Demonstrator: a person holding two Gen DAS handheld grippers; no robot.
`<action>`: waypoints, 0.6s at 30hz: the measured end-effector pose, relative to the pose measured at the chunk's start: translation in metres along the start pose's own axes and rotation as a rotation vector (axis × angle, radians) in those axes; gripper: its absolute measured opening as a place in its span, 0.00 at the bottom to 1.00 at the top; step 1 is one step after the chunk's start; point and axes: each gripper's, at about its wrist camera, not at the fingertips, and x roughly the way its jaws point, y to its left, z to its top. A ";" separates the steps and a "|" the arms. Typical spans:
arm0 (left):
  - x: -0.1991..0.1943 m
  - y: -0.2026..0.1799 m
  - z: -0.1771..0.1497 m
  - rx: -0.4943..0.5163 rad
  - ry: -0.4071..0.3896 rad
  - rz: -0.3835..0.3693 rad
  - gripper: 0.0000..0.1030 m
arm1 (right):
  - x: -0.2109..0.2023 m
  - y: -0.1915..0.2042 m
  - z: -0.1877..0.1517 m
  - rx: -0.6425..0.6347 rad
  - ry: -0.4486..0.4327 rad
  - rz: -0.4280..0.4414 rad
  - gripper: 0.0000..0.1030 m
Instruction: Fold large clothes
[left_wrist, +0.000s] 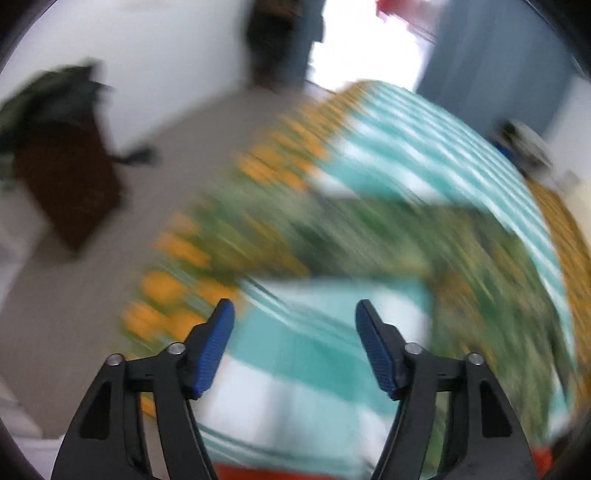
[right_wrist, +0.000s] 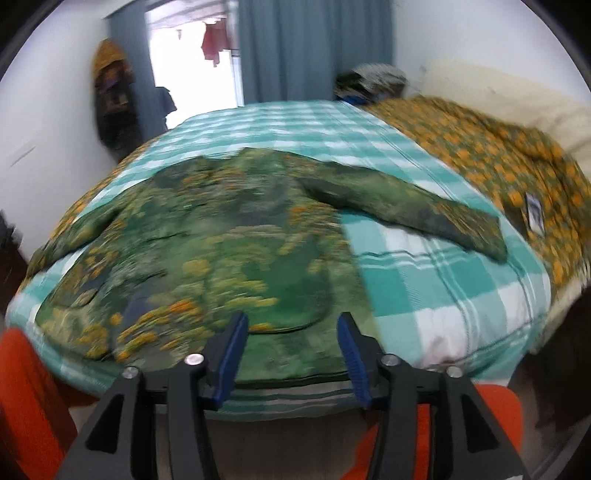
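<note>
A green long-sleeved top (right_wrist: 221, 240) with orange and yellow flowers lies spread flat on the bed's teal-and-white checked sheet (right_wrist: 443, 288). One sleeve (right_wrist: 424, 210) stretches out to the right. My right gripper (right_wrist: 292, 316) hovers open just over the top's near hem, with nothing pinched between its blue pads. The left wrist view is badly blurred. In it my left gripper (left_wrist: 294, 304) stands open and empty above the checked sheet (left_wrist: 295, 369), and the green top (left_wrist: 369, 236) lies beyond its fingers.
An orange-flowered blanket (right_wrist: 498, 158) covers the bed's right side, with a small card (right_wrist: 533, 214) on it. A pile of things (right_wrist: 373, 79) sits at the far corner before grey curtains (right_wrist: 314, 48). Orange cloth (right_wrist: 26, 387) shows below the bed edge. Dark furniture (left_wrist: 66, 184) stands on the floor at left.
</note>
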 end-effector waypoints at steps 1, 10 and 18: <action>0.012 -0.016 -0.010 0.035 0.047 -0.061 0.78 | 0.009 -0.013 0.006 0.025 0.021 0.004 0.65; 0.109 -0.117 -0.077 0.179 0.355 -0.187 0.83 | 0.109 -0.079 0.020 0.104 0.317 0.057 0.65; 0.104 -0.137 -0.098 0.279 0.384 -0.223 0.27 | 0.127 -0.063 0.005 0.081 0.342 0.173 0.46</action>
